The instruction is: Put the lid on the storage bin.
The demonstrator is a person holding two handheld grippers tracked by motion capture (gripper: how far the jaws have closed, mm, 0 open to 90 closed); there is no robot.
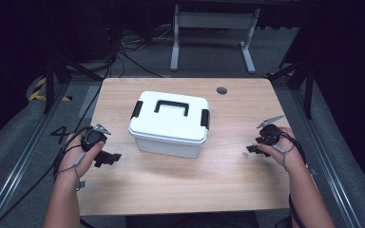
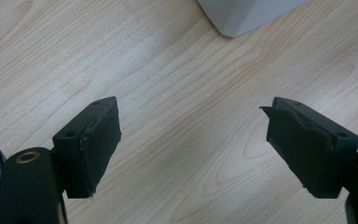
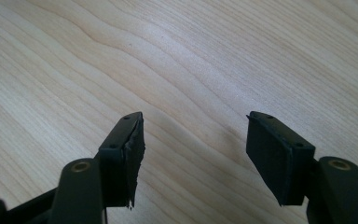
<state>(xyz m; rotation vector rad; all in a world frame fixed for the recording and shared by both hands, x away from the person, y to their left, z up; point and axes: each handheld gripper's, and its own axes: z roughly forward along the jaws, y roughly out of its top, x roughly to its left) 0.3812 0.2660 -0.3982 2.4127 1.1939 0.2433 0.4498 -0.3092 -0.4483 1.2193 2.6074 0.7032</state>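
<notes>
Dark room; grey floor (image 1: 14,142); wooden table (image 1: 247,95); white frame (image 1: 214,21) behind.

Wooden table (image 1: 228,175) is sitting centre frame, with a small round grommet (image 1: 222,90) showing near its top edge, right of centre. A white storage box (image 1: 168,130) with a black handle (image 1: 171,106) and black side latches is resting mid-table. A grey metal frame (image 1: 214,21) is standing on the floor at top centre. Cables (image 1: 123,50) are lying at upper left, and yellow-black tape (image 1: 38,90) is showing at the left edge.
</notes>
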